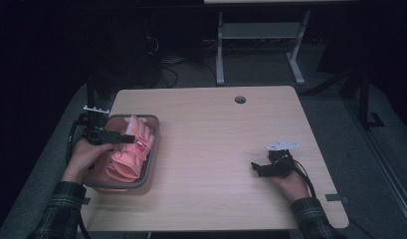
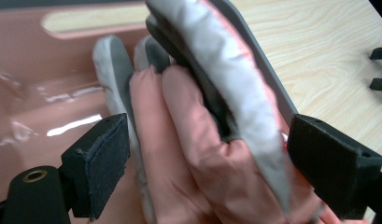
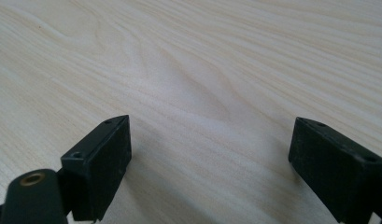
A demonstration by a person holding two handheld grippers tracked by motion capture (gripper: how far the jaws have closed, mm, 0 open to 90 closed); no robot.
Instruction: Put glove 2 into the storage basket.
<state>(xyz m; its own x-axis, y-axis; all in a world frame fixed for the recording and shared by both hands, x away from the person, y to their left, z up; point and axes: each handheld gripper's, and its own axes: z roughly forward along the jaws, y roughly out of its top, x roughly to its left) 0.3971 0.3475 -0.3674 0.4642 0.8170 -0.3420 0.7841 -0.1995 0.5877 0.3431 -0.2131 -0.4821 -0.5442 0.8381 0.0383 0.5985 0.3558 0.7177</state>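
We judge the job nearly done: gloves [image 1: 131,149] lie inside the tub [image 1: 152,167] at table's [image 1: 226,149] left, near edge. Tub is pink w/ grey rim; contents = pink gloves w/ grey palms, bunched, fingers toward far end; nothing else seen in it.

L gripper [image 1: 122,138] hovers over tub, jaws apart, straddling the gloves [image 2: 198,140]; pads not pressing, so we read it as a release. R gripper [image 1: 263,168] rests on table at right, well apart from tub, jaws apart, nothing btwn them, bare wood ahead [image 3: 202,93].

Left to do, in our view: pull L gripper clear.
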